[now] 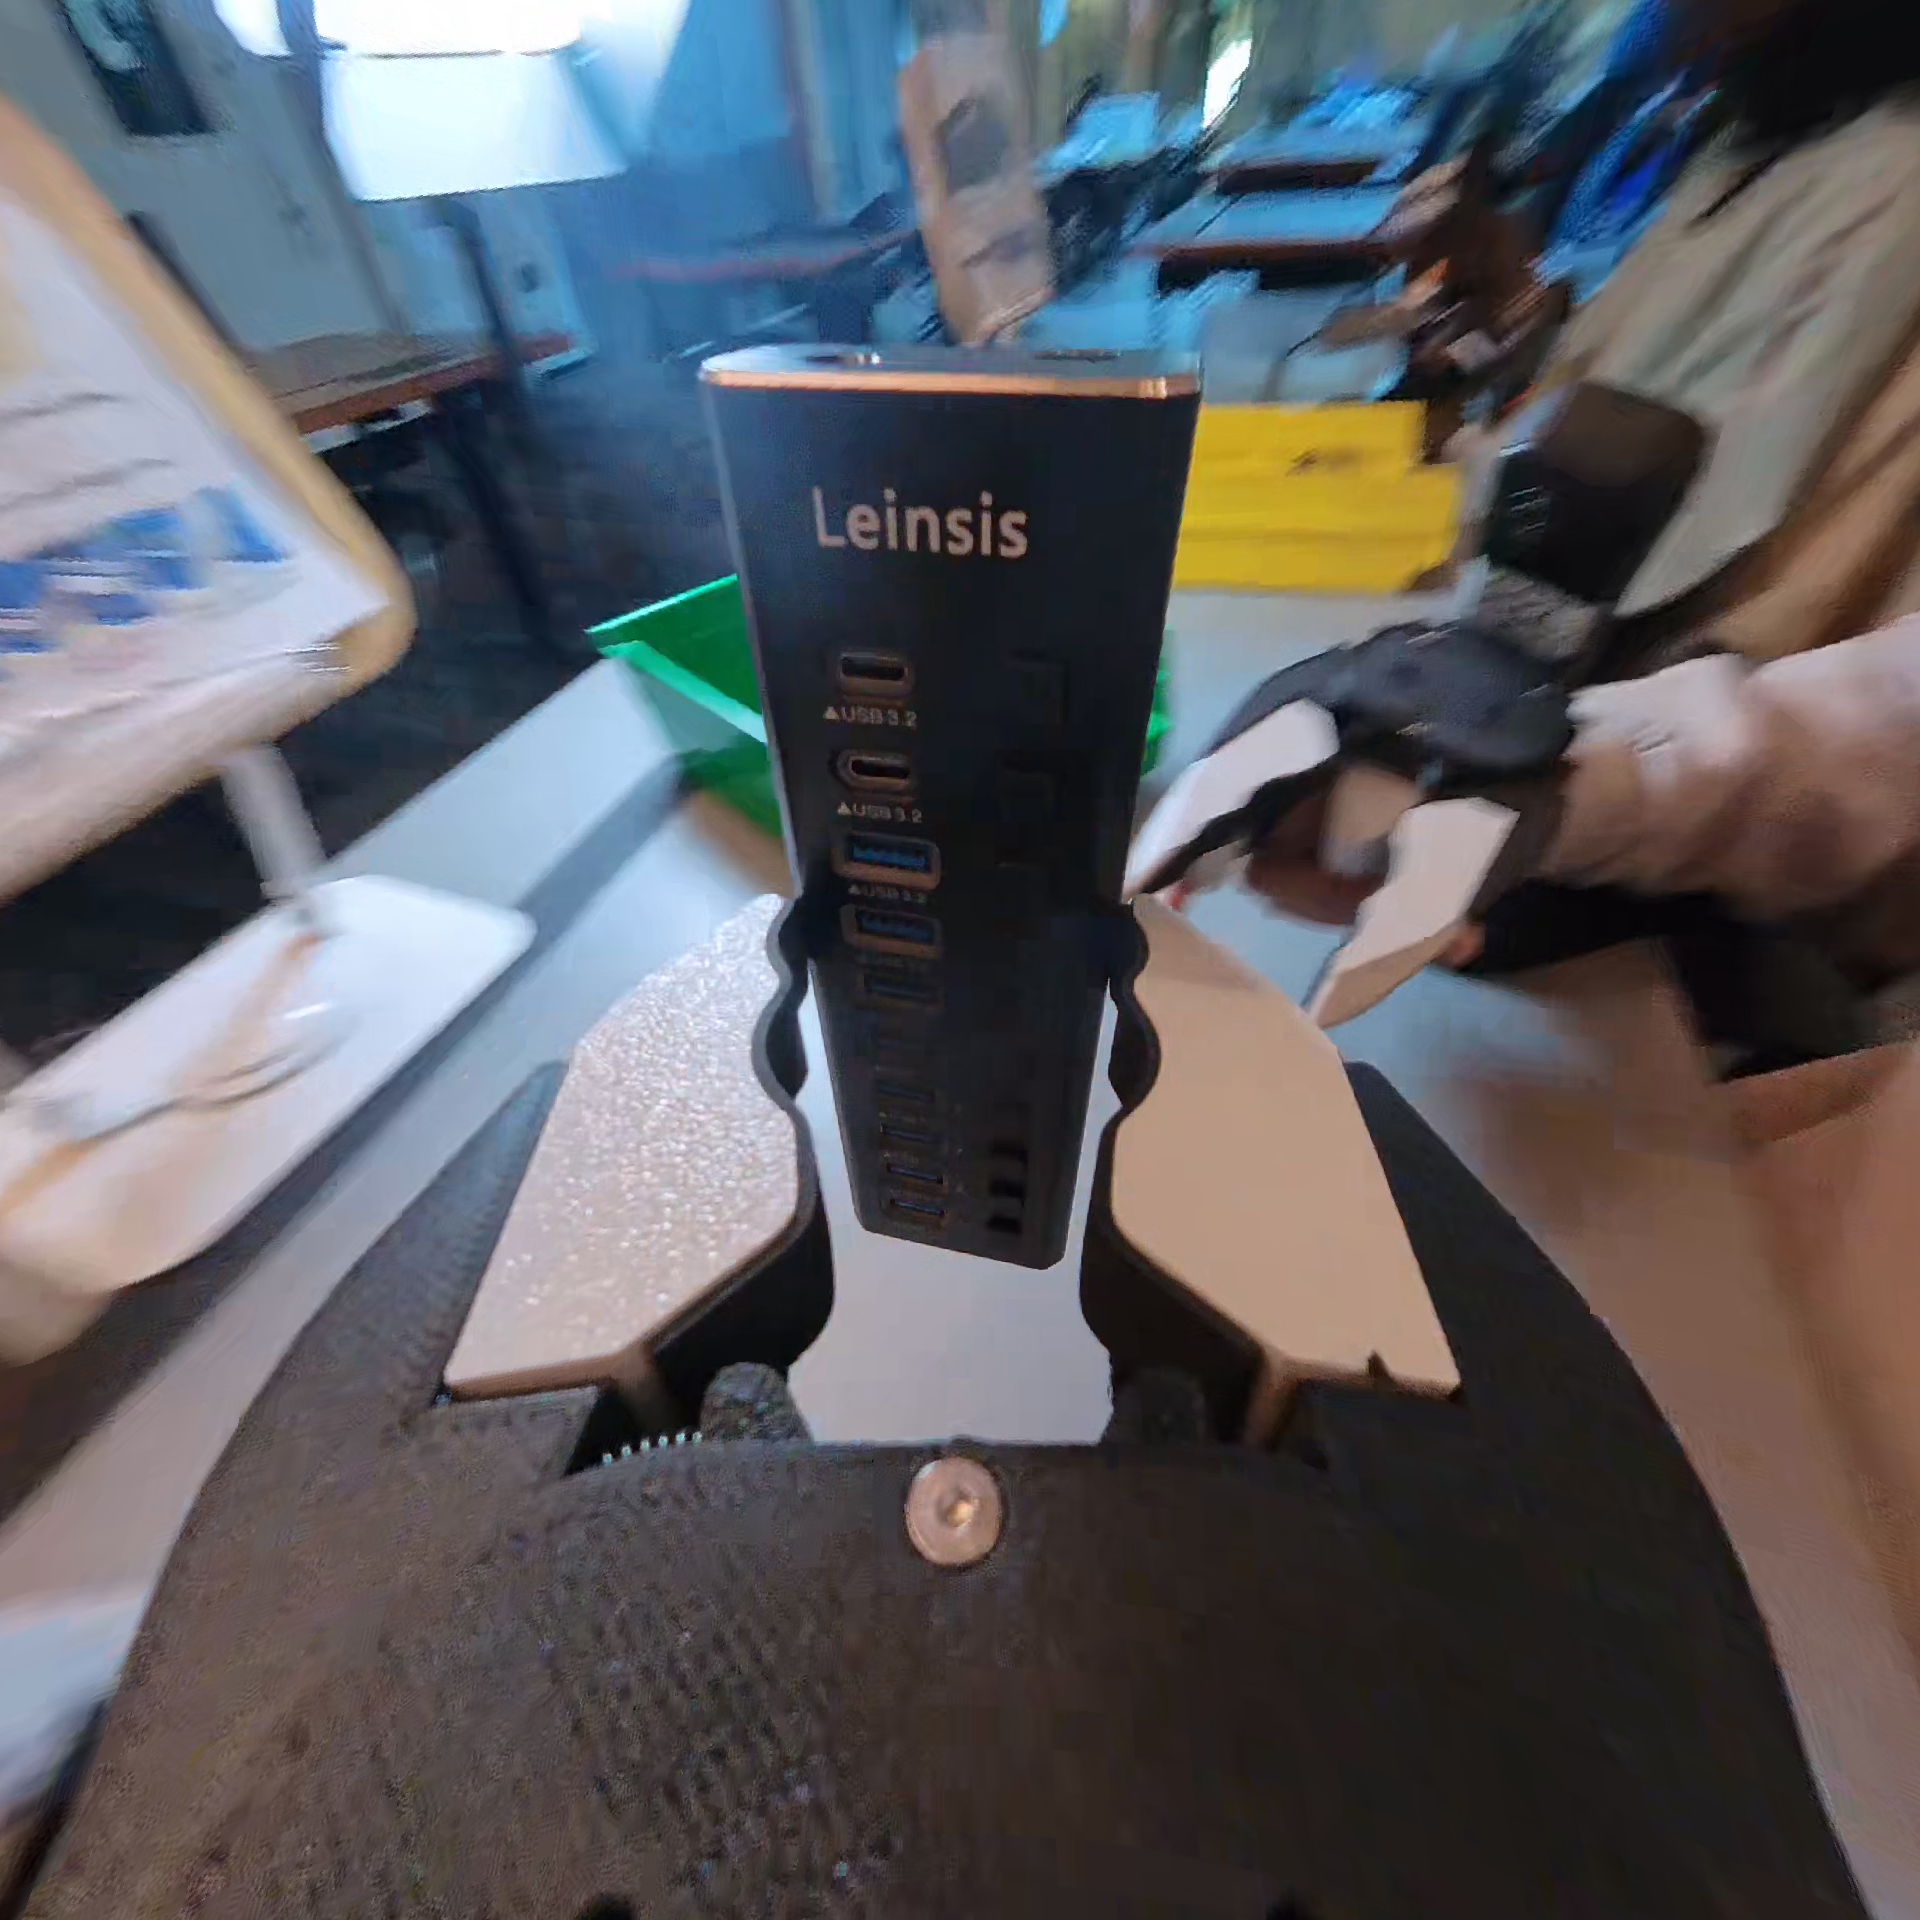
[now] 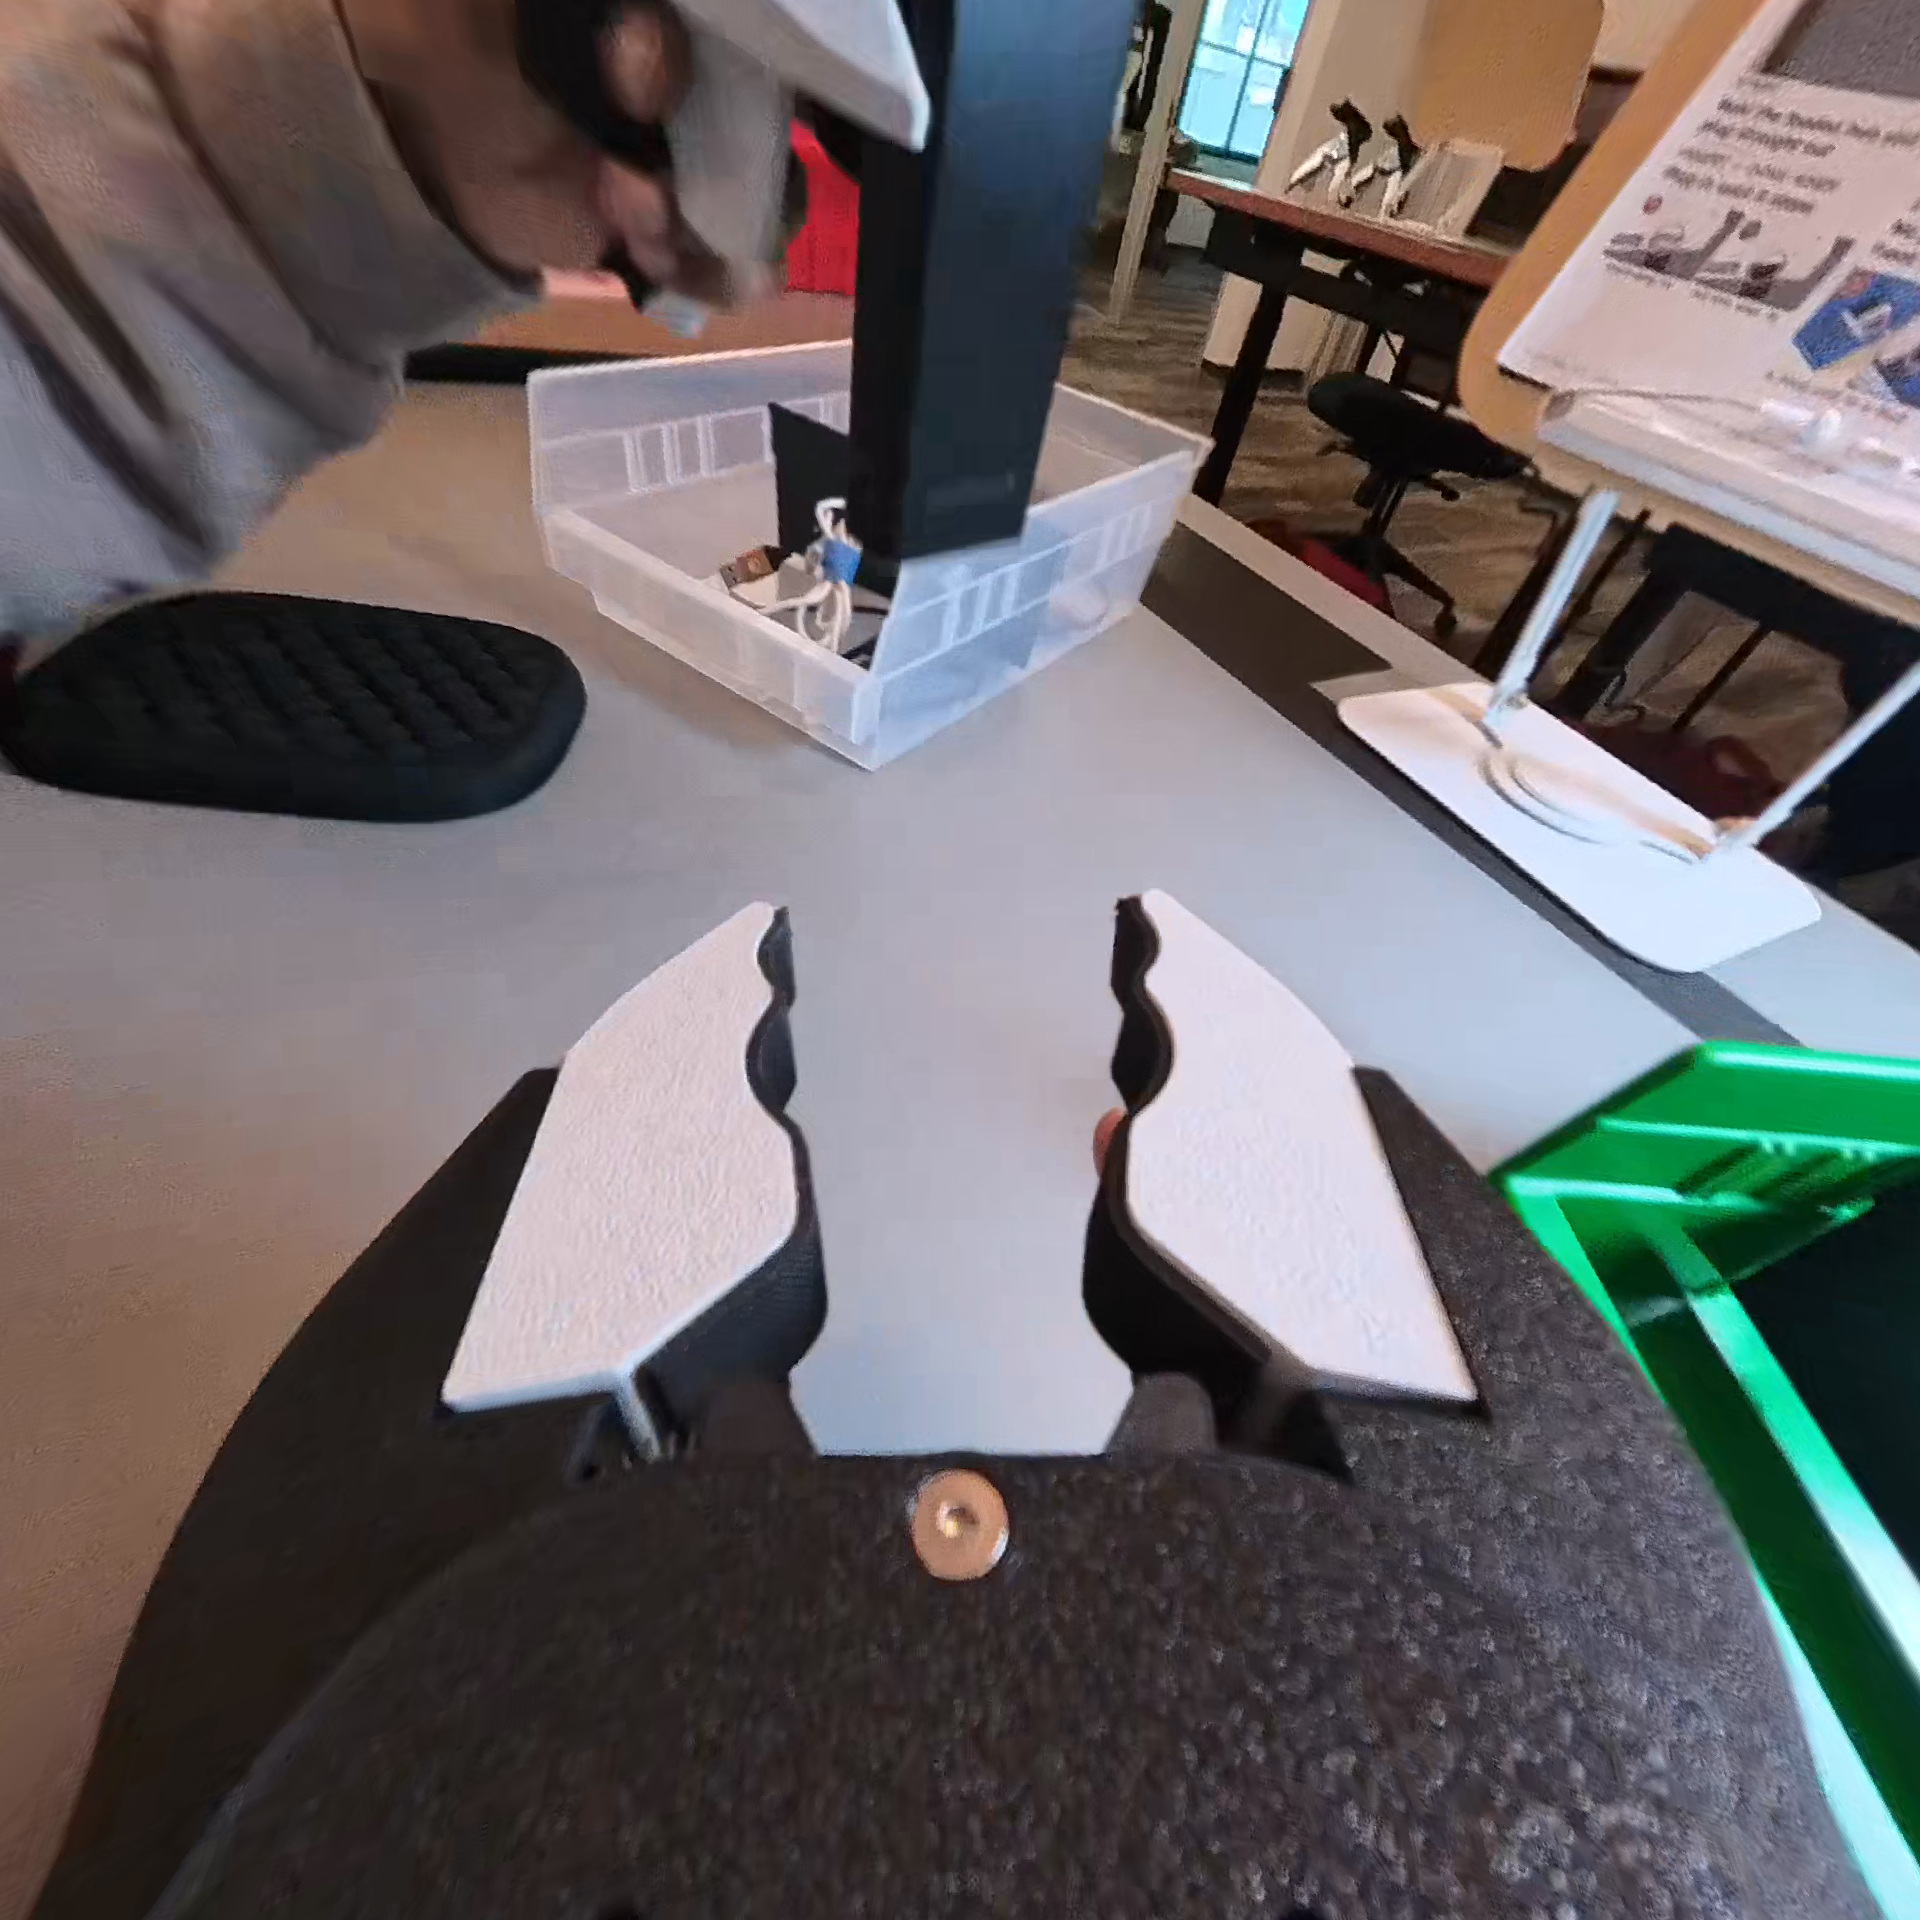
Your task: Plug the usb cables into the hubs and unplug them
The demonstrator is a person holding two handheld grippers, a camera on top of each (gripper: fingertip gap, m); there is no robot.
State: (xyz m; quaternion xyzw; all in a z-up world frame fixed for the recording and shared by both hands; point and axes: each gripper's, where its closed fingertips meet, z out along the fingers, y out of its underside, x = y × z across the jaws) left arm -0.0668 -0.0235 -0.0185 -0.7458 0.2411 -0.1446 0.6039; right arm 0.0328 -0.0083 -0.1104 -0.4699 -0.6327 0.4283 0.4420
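The left gripper [image 1: 954, 925] clamps a black hub [image 1: 951, 727] by its long sides, ports facing the camera, the hub raised above the grey desk [image 1: 582, 831]. Behind the hub sits a green bin [image 1: 696, 675]. Right of the hub the right gripper [image 1: 1320, 862] hangs with jaws parted, blurred.

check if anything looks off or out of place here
Nothing looks damaged or spilled. The black usb hub is held up off the table, clamped in the left gripper, with no cable in its visible ports. The right gripper is open and empty. The cables sit in the clear bin.
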